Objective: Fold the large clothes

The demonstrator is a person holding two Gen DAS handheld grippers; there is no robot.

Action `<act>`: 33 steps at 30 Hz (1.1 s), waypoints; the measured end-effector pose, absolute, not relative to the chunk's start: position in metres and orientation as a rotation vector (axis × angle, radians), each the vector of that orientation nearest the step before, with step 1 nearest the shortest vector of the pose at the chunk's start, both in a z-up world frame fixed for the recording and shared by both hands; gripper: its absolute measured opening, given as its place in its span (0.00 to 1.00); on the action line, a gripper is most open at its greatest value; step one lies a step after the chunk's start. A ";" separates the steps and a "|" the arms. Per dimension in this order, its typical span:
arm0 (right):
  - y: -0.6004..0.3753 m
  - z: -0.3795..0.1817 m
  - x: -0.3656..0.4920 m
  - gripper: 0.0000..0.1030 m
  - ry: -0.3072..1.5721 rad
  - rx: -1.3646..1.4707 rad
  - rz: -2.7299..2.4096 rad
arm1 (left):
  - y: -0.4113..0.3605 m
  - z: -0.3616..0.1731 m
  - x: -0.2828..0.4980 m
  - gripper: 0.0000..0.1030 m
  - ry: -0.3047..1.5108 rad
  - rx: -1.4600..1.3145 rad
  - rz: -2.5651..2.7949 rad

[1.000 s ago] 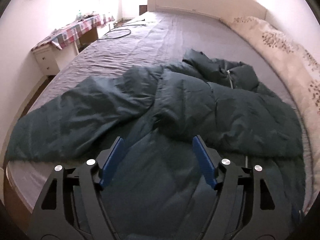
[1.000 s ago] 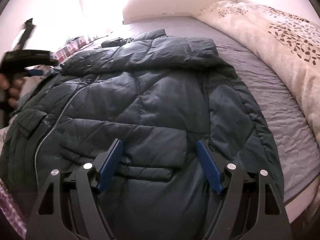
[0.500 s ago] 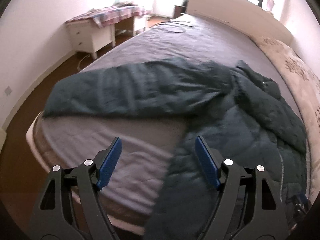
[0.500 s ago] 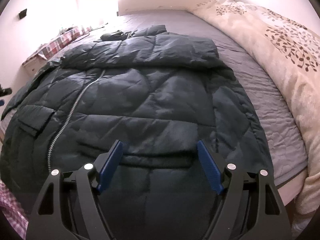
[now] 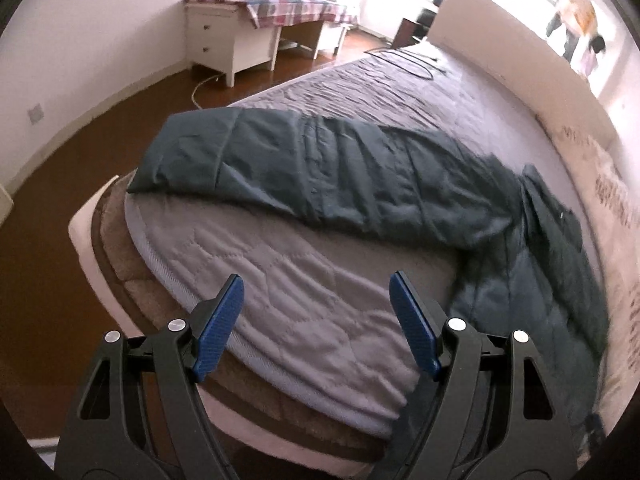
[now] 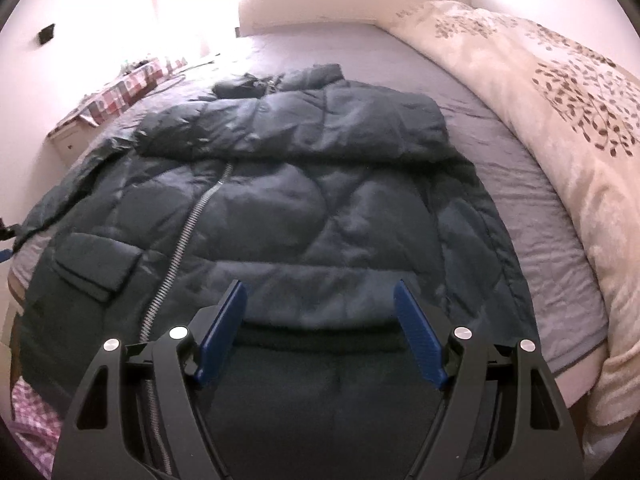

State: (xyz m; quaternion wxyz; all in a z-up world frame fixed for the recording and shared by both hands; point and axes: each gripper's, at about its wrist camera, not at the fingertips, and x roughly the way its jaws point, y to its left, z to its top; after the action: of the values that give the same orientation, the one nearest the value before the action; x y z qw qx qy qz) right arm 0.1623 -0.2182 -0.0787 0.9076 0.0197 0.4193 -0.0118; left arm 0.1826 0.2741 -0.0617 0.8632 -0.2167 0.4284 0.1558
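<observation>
Jacket (image 6: pixel 288 208) spread flat on bed (image 5: pixel 304 280), zipper (image 6: pixel 188 232) up, one sleeve (image 5: pixel 280 160) stretched sideways. Puffy, soft, slick shell, likely bulky yet light. Best grip: sleeve cuff, hem edge. Left gripper (image 5: pixel 316 312), right gripper (image 6: pixel 320 320): jaws apart, empty.

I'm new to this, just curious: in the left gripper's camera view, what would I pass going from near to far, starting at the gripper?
left gripper → grey quilted bed cover → dark jacket sleeve → black cable → white desk with plaid cloth.
</observation>
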 end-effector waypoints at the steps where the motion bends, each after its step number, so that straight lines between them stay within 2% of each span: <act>1: -0.215 -0.077 0.164 0.71 0.863 0.038 -0.015 | 0.279 -0.062 0.184 0.72 0.895 -0.478 0.324; 5: -0.200 -0.071 0.171 0.70 0.857 0.022 0.026 | 0.300 -0.069 0.196 0.72 0.881 -0.581 0.331; 11: -0.183 -0.073 0.180 0.69 0.862 -0.015 0.069 | 0.328 -0.087 0.217 0.61 0.885 -0.753 0.334; 16: -0.183 -0.081 0.186 0.69 0.884 -0.001 0.072 | 0.344 -0.109 0.231 0.61 0.901 -0.876 0.357; 25: -0.189 -0.094 0.195 0.69 0.916 0.008 0.054 | 0.359 -0.120 0.248 0.54 0.848 -0.950 0.389; 29: -0.193 -0.099 0.198 0.69 0.926 0.015 0.038 | 0.365 -0.125 0.249 0.44 0.821 -0.962 0.431; 31: -0.197 -0.099 0.200 0.68 0.929 0.026 0.032 | 0.366 -0.127 0.252 0.29 0.821 -0.934 0.471; 32: -0.199 -0.100 0.200 0.68 0.929 0.031 0.026 | 0.366 -0.128 0.255 0.15 0.827 -0.895 0.498; 33: -0.200 -0.099 0.200 0.68 0.930 0.034 0.023 | 0.366 -0.129 0.257 0.10 0.831 -0.873 0.504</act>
State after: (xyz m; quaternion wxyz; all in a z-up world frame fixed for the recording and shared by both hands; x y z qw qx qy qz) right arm 0.2004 -0.1999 -0.0995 0.8937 0.0164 0.4482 0.0110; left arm 0.2569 0.3662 -0.1289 0.7941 -0.4062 0.3865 0.2347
